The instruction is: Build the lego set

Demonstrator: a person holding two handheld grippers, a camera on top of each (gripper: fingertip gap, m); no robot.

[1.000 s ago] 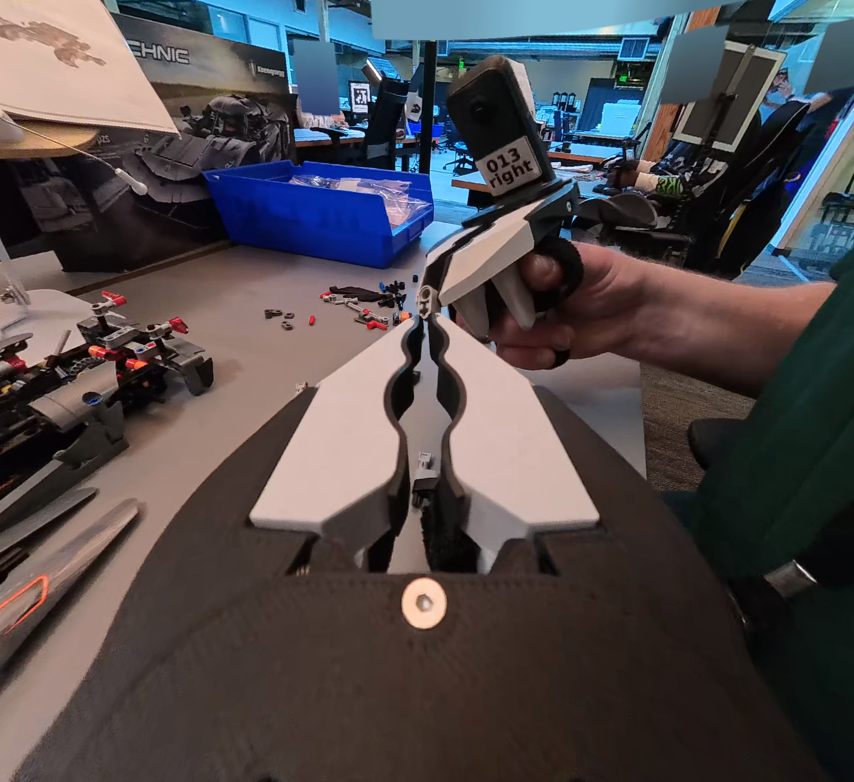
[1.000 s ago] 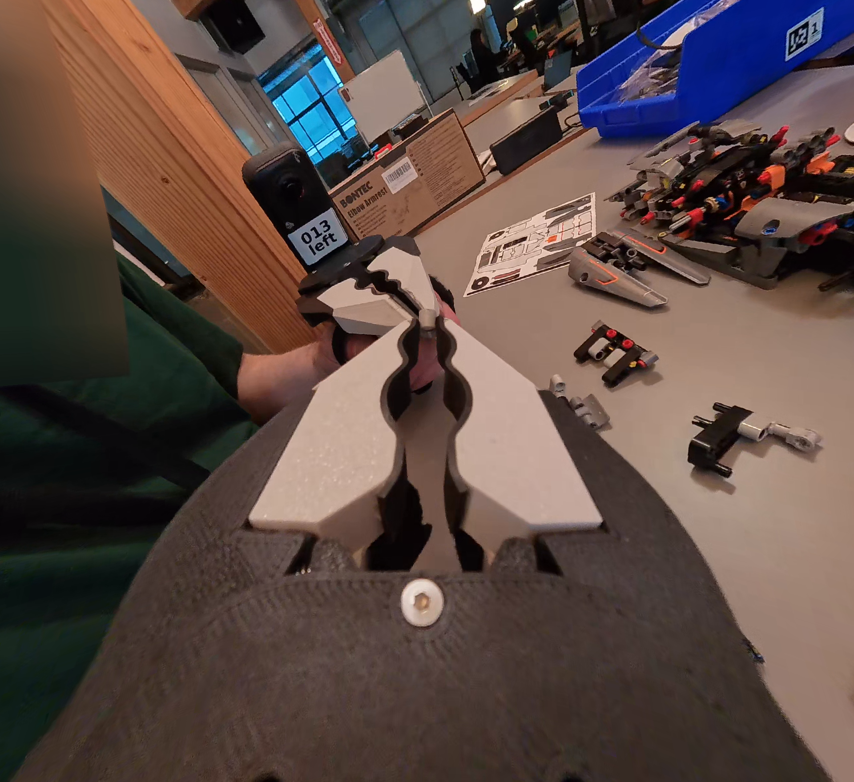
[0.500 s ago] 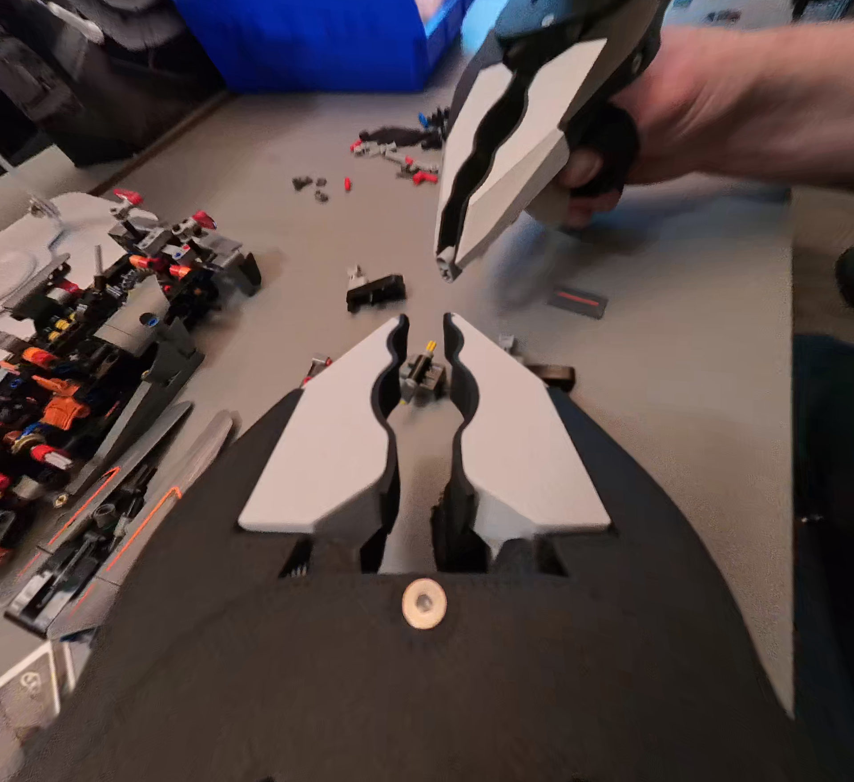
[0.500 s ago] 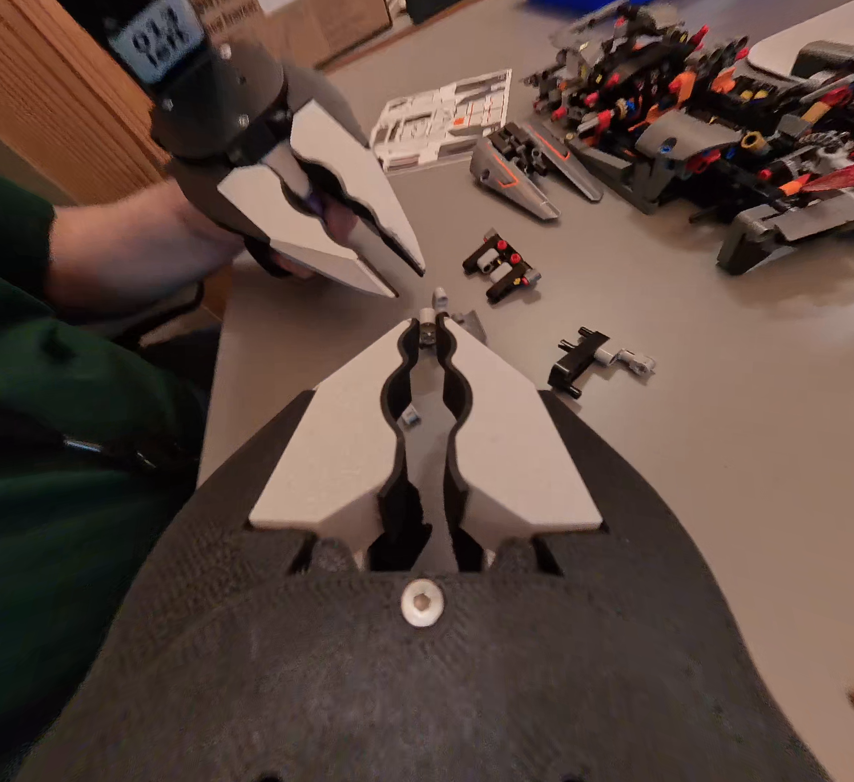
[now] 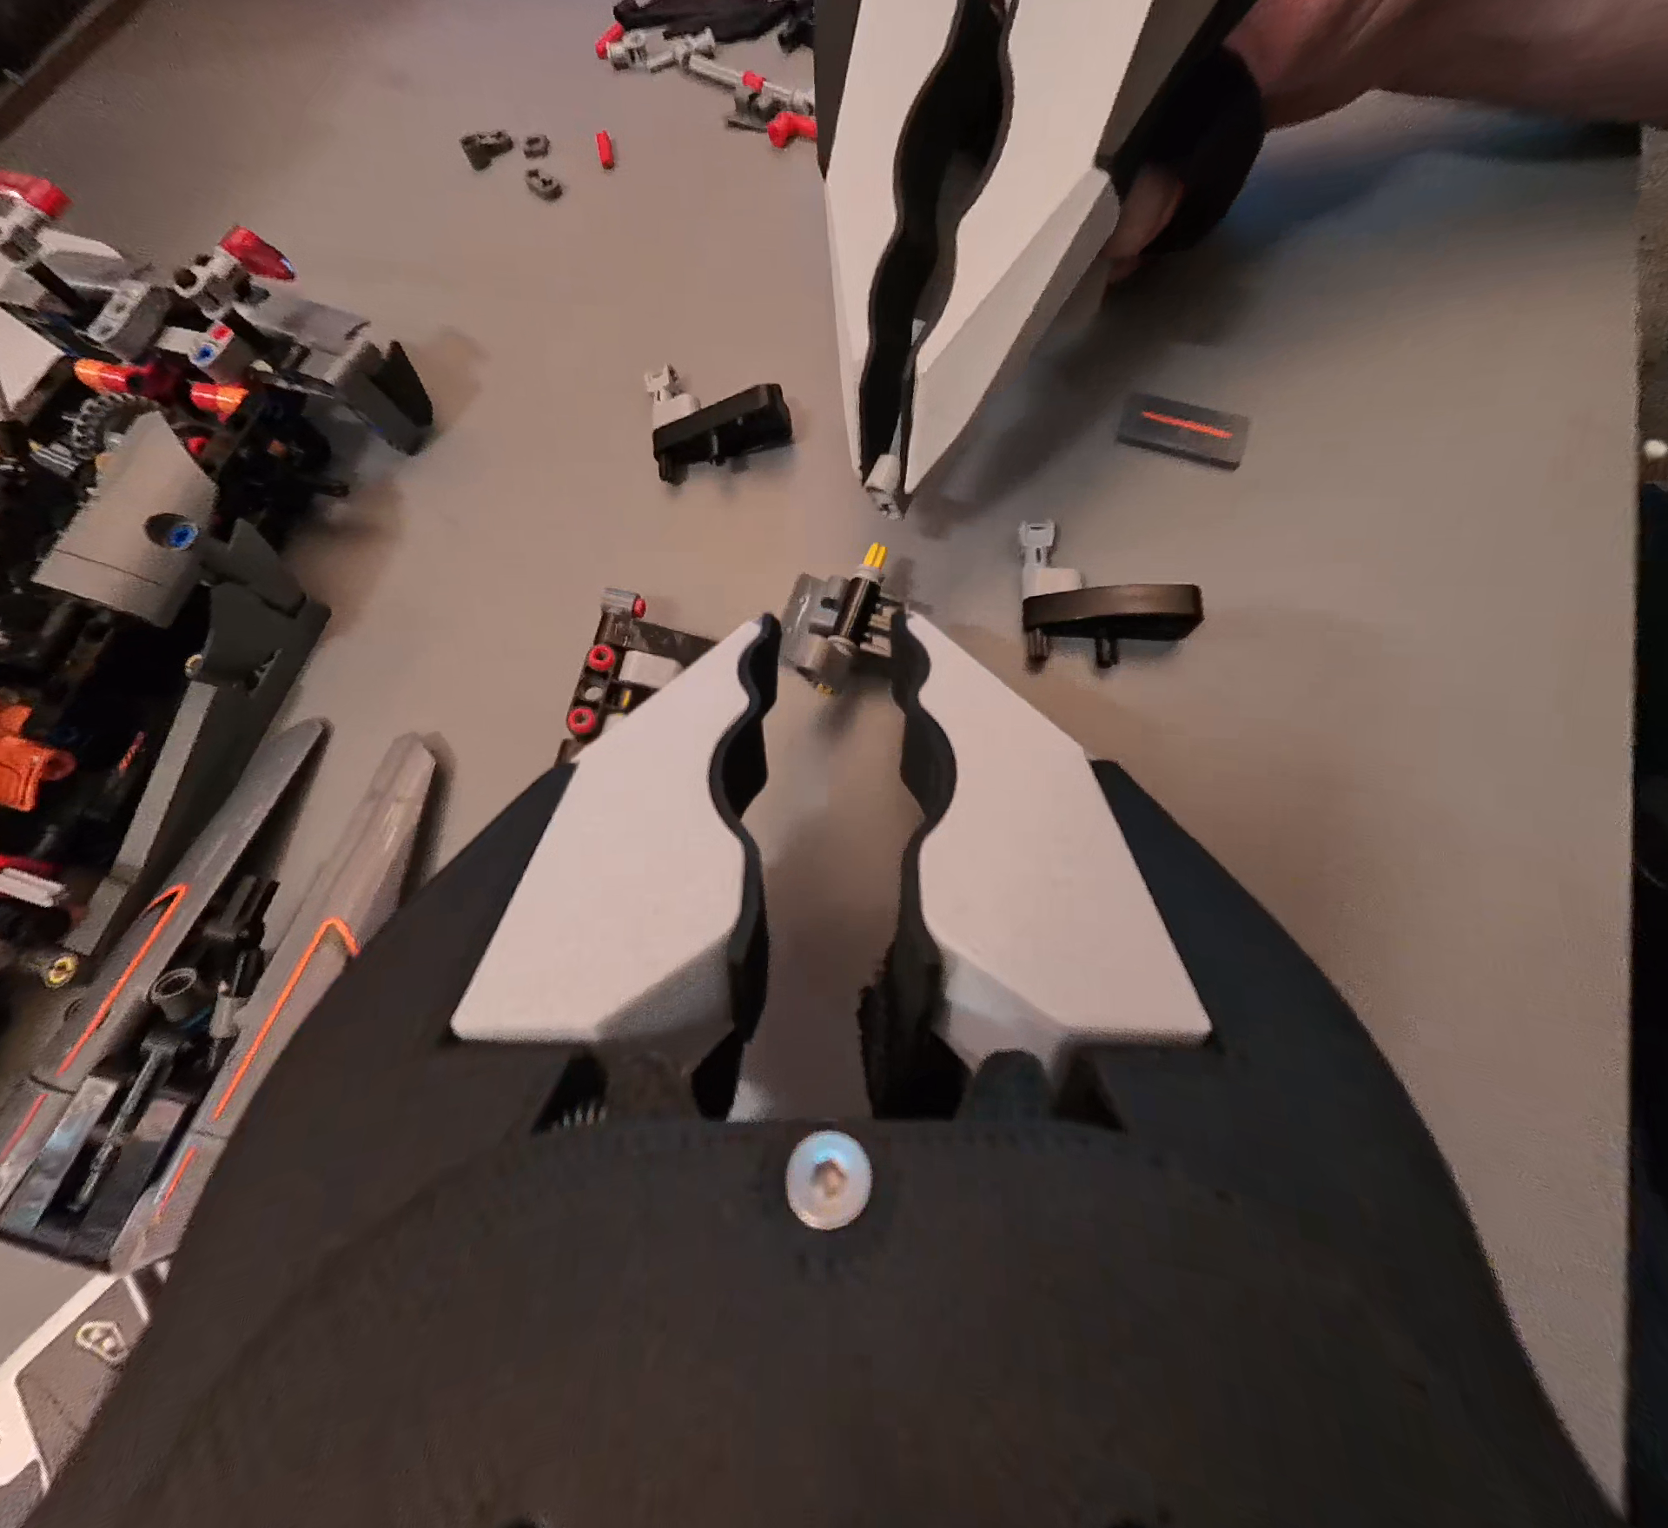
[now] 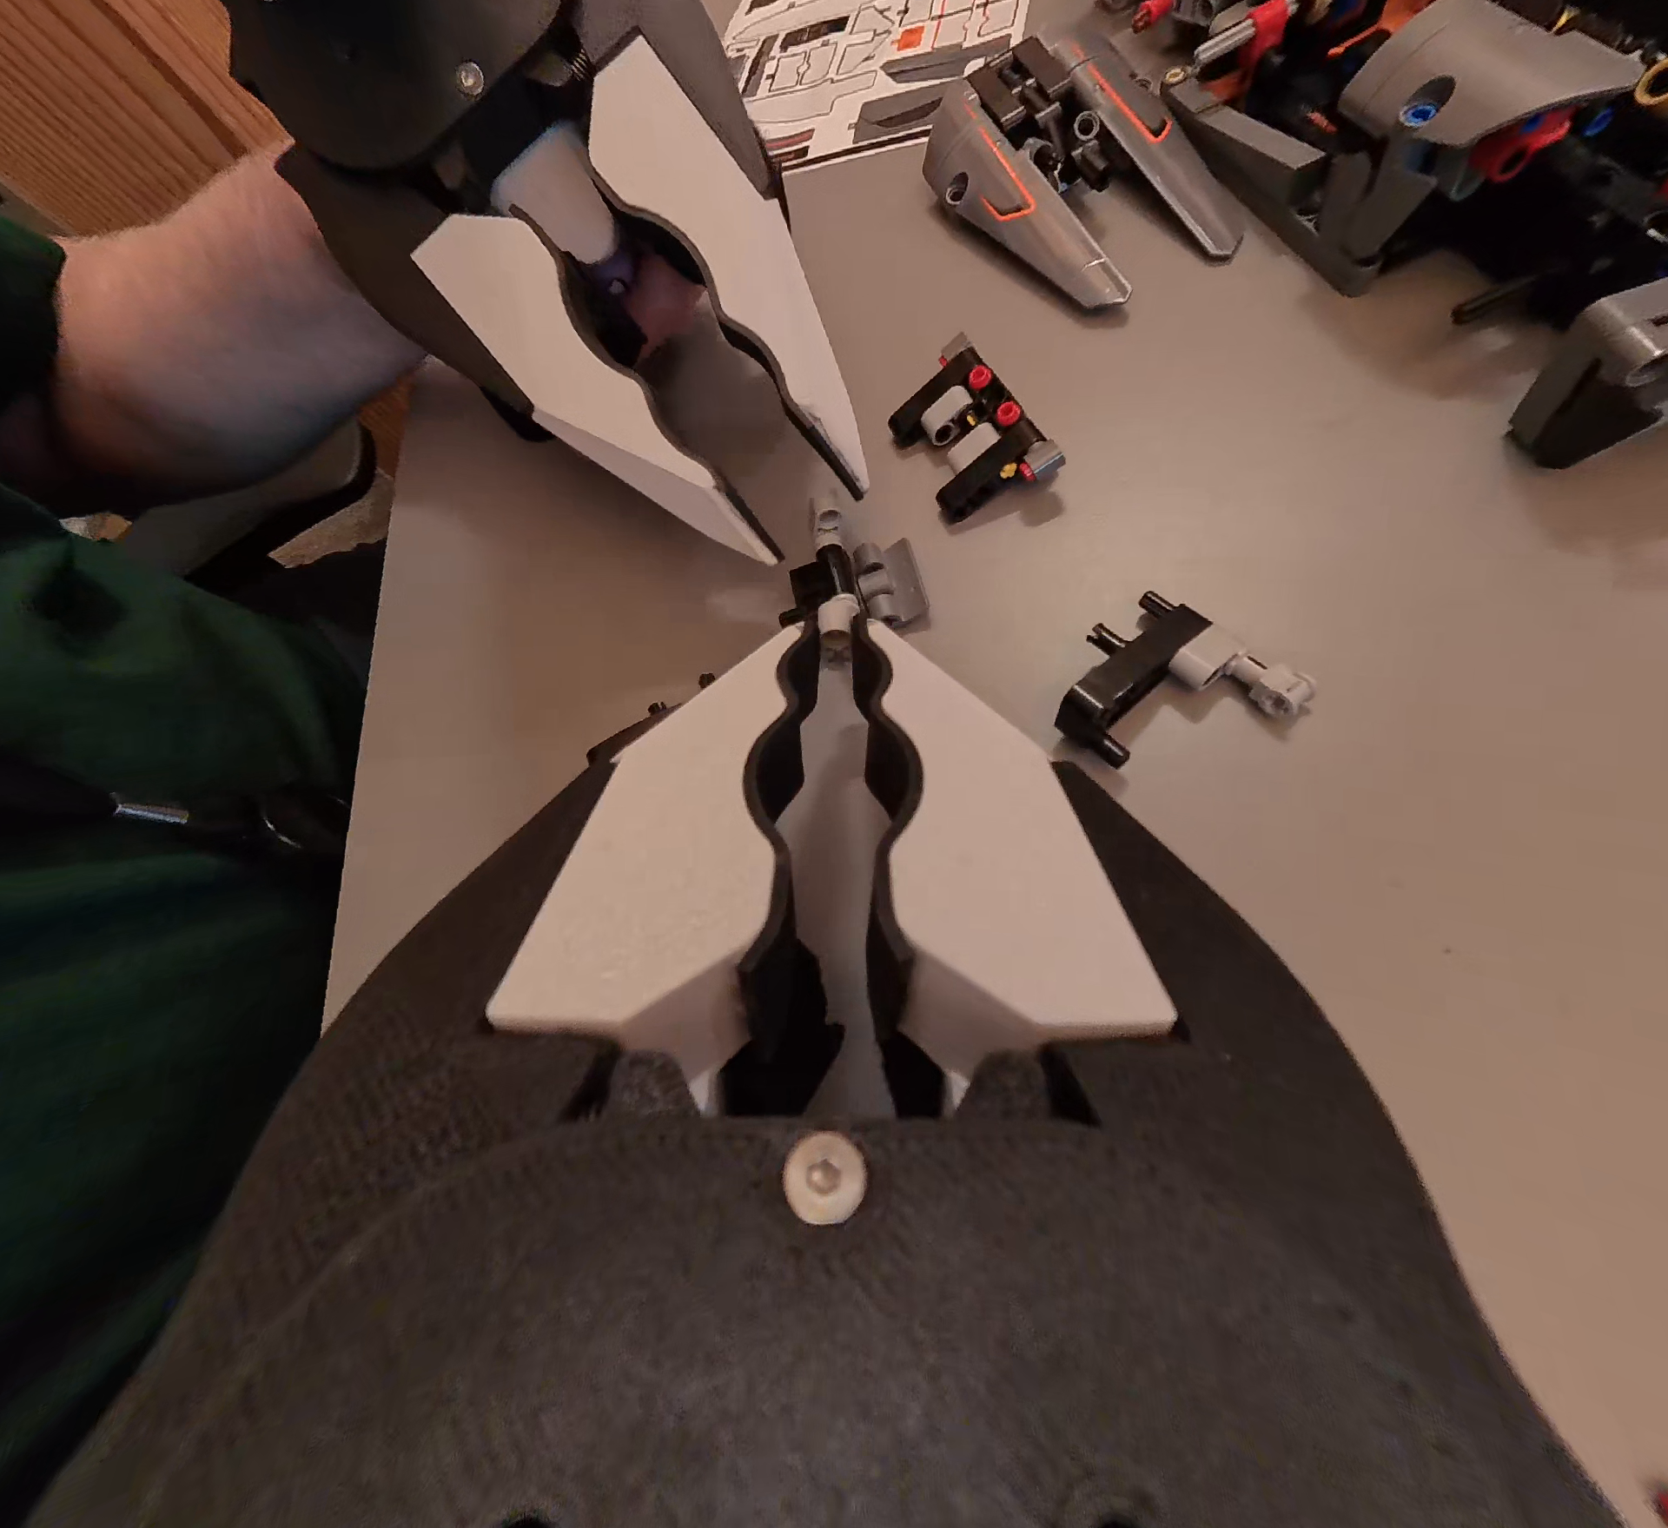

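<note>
Grey tabletop (image 5: 1354, 808) fills both views, scattered with loose Lego pieces, and the landmark is a small grey-and-black hinge subassembly (image 5: 844, 614) with a yellow pin at its far end. The left gripper (image 5: 835, 627) has its claw apart, fingertips flanking the near end of that subassembly; whether they touch it I cannot tell. The right gripper (image 6: 835, 632) is clamped on a small light-grey connector (image 5: 883, 483), which hangs just beyond the yellow pin. A black beam with a grey connector (image 5: 718, 424) lies to the left beyond the subassembly, and a dark curved piece (image 5: 1110, 609) to its right. The half-built car model (image 6: 1444, 59) stands well off.

The step looks like mating the connector onto the yellow pin. To do it well, first close the left claw firmly on the subassembly's body, then line the connector's hole with the pin's axis and push straight, without twisting.
</note>
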